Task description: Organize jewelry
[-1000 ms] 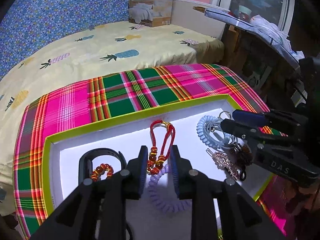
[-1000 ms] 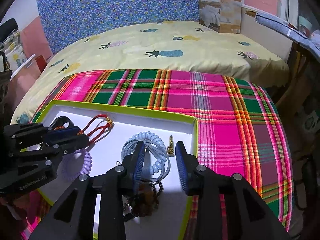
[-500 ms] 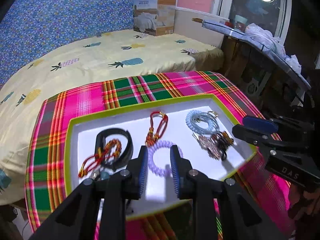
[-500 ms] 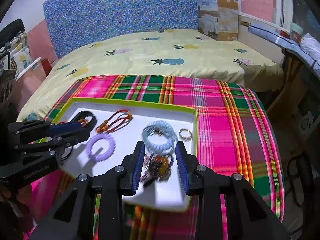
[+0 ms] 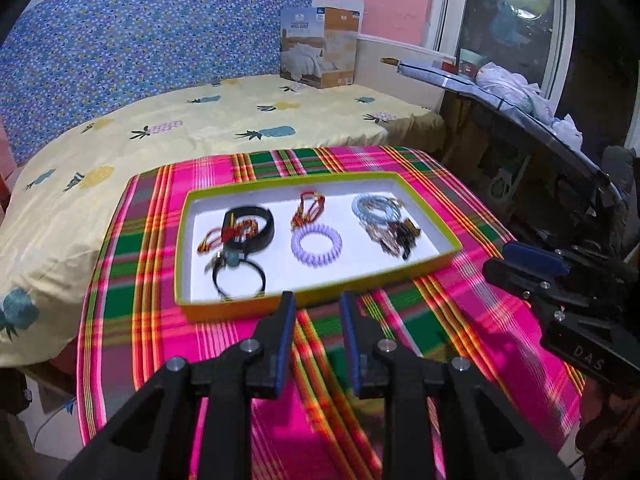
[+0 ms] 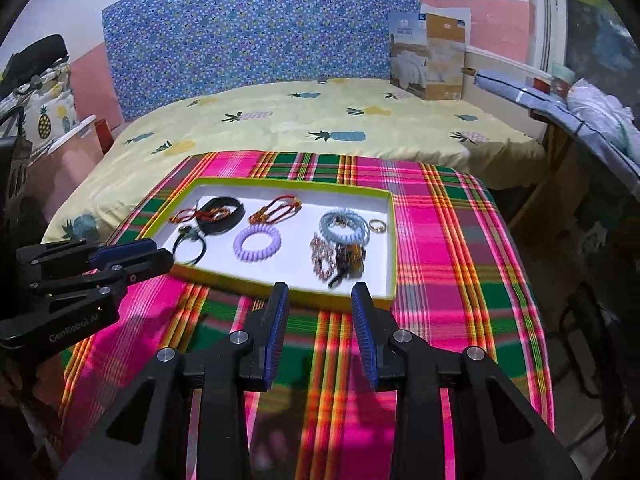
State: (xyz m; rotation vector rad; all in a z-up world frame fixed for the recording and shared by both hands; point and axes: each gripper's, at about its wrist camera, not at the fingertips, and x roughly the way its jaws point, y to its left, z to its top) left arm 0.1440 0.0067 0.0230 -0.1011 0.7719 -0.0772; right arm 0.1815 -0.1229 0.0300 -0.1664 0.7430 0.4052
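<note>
Both the left gripper (image 5: 316, 300) and right gripper (image 6: 320, 292) hang empty, jaws apart, short of the tray (image 6: 352, 300), whose jewelry (image 5: 316, 244) looks sorted into separate clusters

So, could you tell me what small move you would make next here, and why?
Probably none beyond keeping clear: both the left gripper and right gripper are open, empty and short of the tray, where the lilac coil, blue coil and black bangle lie in separate groups.
</note>
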